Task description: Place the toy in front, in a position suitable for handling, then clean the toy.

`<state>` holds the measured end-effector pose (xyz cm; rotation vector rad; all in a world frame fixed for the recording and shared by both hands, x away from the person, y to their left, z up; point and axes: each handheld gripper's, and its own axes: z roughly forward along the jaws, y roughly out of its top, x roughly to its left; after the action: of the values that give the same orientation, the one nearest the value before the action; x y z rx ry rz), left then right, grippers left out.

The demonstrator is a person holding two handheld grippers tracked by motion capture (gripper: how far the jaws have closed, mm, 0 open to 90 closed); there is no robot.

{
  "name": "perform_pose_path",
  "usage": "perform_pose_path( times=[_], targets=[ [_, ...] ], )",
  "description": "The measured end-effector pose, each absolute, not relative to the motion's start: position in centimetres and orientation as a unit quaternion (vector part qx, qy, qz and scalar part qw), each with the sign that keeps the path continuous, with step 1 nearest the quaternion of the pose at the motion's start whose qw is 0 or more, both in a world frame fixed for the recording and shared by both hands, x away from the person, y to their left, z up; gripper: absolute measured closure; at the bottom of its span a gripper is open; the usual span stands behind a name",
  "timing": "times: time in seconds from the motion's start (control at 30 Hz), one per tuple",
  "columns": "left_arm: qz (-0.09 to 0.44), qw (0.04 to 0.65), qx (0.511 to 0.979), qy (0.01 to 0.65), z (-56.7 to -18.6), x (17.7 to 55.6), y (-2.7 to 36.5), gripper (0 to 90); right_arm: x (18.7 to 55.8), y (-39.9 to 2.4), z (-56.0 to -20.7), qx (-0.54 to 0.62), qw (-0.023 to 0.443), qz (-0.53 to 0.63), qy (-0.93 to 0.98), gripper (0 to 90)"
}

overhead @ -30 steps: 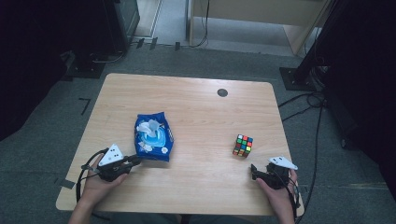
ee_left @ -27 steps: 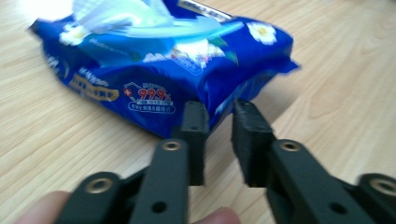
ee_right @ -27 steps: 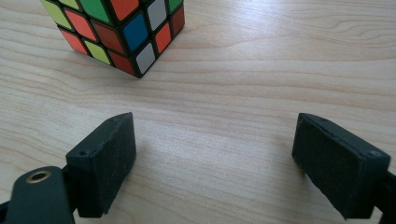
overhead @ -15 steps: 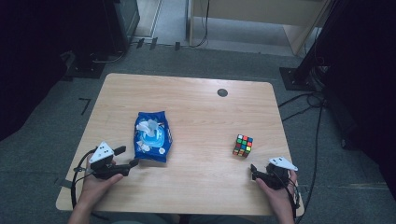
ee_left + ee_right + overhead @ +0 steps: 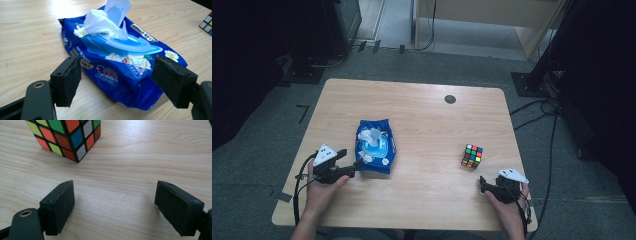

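A blue pack of wet wipes [image 5: 374, 145] lies left of the table's middle, its flap up and a white wipe [image 5: 100, 21] sticking out. My left gripper [image 5: 356, 165] sits level at the pack's near left corner. Its jaws, which sprang wide and have just been closing a little, stand open. In the left gripper view the pack's near end [image 5: 130, 85] reaches in between the pads of the left gripper [image 5: 118, 67] without being pressed. A colourful puzzle cube [image 5: 472, 156] stands at the right. My right gripper [image 5: 482, 183] rests open just in front of the cube [image 5: 66, 137], nothing between its jaws [image 5: 115, 195].
The wooden table [image 5: 437, 125] has a small black round disc [image 5: 450, 99] near its far edge. Cables trail from both grippers over the near edge. Dark stands and cables crowd the floor around the table. The cube's corner [image 5: 207, 22] peeks in at the left gripper view's right edge.
The left gripper's jaws have opened off the pack's corner, and the hand has slid back a little to the left. The right gripper and the cube have stayed put.
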<state>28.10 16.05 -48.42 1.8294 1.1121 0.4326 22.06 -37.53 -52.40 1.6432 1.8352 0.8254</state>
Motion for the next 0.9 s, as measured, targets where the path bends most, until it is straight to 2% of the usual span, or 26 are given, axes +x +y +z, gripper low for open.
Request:
perform_pose_path(
  times=[0.13,0.27,0.43,0.53,0.77,0.8,0.9],
  targets=[
    [0.176,0.464,0.735,0.462,-48.6,27.9,16.3,23.9,21.8,-36.9,-51.8,0.619,0.251,0.339,0.663,14.2],
    [0.176,0.460,0.735,0.466,-48.8,28.0,16.4,23.9,22.1,-34.9,-51.0,0.626,0.262,0.352,0.644,11.8],
    [0.177,0.457,0.737,0.466,-48.8,28.0,16.1,23.9,23.8,-32.1,-50.2,0.636,0.266,0.346,0.637,2.9],
    [0.177,0.455,0.738,0.466,-48.8,28.0,16.0,23.9,25.0,-30.9,-50.2,0.647,0.274,0.329,0.630,2.4],
    [0.173,0.457,0.732,0.475,-48.9,27.9,16.2,24.0,27.2,-29.5,-51.5,0.689,0.298,0.292,0.592,3.4],
    [0.172,0.458,0.730,0.477,-48.8,27.9,16.2,24.2,27.5,-29.3,-51.6,0.698,0.306,0.287,0.580,10.1],
    [0.171,0.461,0.727,0.480,-48.7,28.0,16.3,24.4,27.7,-29.2,-51.6,0.700,0.312,0.288,0.574,16.1]
  ],
)
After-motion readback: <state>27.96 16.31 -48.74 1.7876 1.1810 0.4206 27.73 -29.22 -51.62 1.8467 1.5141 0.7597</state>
